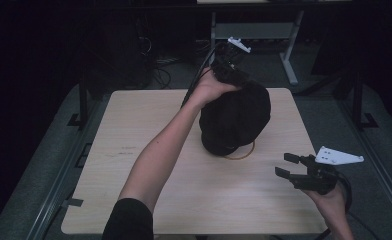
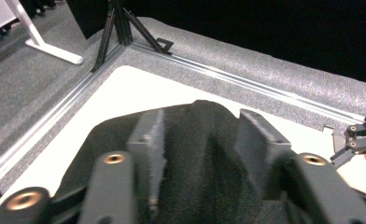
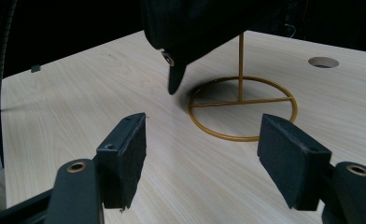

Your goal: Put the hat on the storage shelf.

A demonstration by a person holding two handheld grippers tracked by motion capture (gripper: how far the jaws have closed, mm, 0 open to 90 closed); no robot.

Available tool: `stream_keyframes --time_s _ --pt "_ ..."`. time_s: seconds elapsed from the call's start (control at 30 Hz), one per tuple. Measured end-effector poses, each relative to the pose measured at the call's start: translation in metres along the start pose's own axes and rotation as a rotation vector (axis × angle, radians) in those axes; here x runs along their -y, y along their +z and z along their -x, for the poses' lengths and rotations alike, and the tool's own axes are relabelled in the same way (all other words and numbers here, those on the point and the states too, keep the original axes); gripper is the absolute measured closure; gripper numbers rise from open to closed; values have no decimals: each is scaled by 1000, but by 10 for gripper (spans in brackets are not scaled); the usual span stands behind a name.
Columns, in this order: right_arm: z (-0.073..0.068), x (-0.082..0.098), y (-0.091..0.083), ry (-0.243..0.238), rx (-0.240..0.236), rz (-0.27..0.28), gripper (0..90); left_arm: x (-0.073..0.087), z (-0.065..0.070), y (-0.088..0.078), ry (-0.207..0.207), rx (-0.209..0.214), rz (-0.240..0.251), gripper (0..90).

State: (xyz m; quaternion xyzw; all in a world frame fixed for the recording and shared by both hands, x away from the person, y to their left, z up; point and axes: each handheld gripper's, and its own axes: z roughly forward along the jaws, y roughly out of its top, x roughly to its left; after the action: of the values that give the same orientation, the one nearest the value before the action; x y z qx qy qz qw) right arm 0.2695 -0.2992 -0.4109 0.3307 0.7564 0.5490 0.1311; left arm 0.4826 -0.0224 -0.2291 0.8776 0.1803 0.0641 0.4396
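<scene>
Resting atop the gold wire stand (image 3: 241, 105) on the table (image 1: 134, 150), black cap (image 1: 235, 117) looked placed, left tongs (image 2: 202, 140) parted around its crown, right tongs (image 1: 290, 166) apart, withdrawal remaining.

Black cap (image 2: 190, 154) between parted jaws.

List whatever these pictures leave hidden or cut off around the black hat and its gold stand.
- Top of the gold stand: right gripper view, its post runs up under the black hat.
- Stand's ring: high view, mostly beneath the hat.
- Left gripper pads' contact: left gripper view, dark fabric hides it.
- Hat's crown: right gripper view, cut by the top edge.
</scene>
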Motion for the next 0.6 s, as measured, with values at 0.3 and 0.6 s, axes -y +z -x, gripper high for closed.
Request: stream_keyframes --time_s 0.3,0.6 --pt "0 2 2 6 13 -16 307 7 0 -25 -1 -13 22 432" --pt "2 4 6 9 24 -39 296 16 -3 -38 -8 -21 14 396"
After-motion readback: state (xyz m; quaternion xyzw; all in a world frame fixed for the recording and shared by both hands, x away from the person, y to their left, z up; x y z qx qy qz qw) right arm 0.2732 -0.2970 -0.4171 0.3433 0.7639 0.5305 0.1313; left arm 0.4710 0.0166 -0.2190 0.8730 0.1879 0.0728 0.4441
